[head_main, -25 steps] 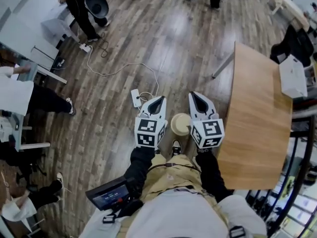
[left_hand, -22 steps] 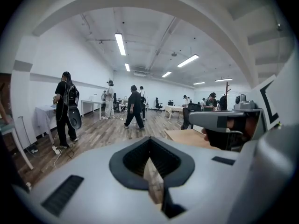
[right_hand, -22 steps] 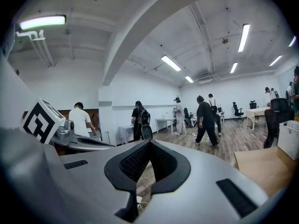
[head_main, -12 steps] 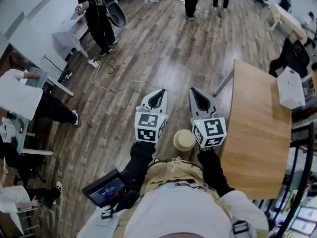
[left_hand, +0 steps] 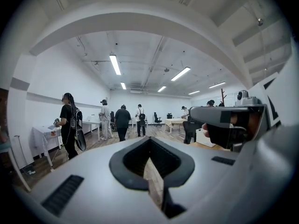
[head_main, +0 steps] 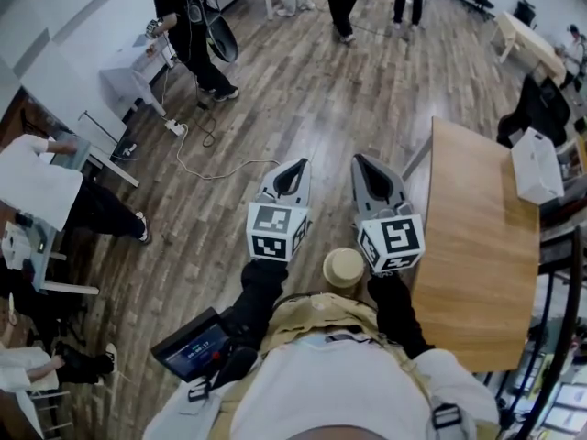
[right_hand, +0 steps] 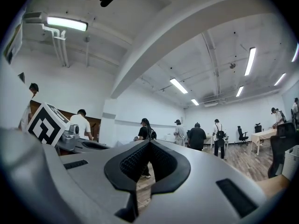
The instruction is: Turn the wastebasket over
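The tan wastebasket (head_main: 345,268) is seen at the lower middle of the head view, close to the person's body. Just above it in the frame, the left gripper (head_main: 295,168) and right gripper (head_main: 365,165) are held side by side, each with jaws pressed together on nothing. A wooden bench (head_main: 477,246) is set at the right, and people are seen standing at the top.

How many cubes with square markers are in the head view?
2. The left cube sits at the back of the left tongs, the right cube at the back of the right tongs; the beige wastebasket shows just below, between them. None seems hidden.
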A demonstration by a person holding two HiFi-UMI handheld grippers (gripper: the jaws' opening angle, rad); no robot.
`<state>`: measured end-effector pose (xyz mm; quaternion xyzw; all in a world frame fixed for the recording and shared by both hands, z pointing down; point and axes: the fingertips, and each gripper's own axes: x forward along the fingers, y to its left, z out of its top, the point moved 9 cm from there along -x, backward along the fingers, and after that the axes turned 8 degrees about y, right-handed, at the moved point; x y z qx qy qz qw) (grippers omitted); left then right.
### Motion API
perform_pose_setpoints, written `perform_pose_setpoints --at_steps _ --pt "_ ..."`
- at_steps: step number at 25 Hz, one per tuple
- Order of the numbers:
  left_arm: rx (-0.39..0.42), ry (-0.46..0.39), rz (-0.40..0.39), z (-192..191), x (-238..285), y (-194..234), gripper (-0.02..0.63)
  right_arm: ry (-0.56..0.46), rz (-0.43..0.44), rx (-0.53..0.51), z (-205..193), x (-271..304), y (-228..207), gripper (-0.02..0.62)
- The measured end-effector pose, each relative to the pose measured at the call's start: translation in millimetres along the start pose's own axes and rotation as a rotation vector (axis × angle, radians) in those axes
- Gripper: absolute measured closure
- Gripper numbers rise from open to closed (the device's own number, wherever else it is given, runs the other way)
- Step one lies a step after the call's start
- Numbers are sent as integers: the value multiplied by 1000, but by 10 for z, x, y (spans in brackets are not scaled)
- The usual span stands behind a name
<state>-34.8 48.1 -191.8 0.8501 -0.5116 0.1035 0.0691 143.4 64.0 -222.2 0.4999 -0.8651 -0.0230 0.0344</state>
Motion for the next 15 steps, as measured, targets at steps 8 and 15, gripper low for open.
perform_pose_setpoints --at_steps 8,15 --pt "2 -1 -5 52 54 -69 604 -11 -10 13 -7 -69 -106 574" --pt "-6 20 -11 26 137 -105 604 -7 -9 16 -20 -47 -162 574"
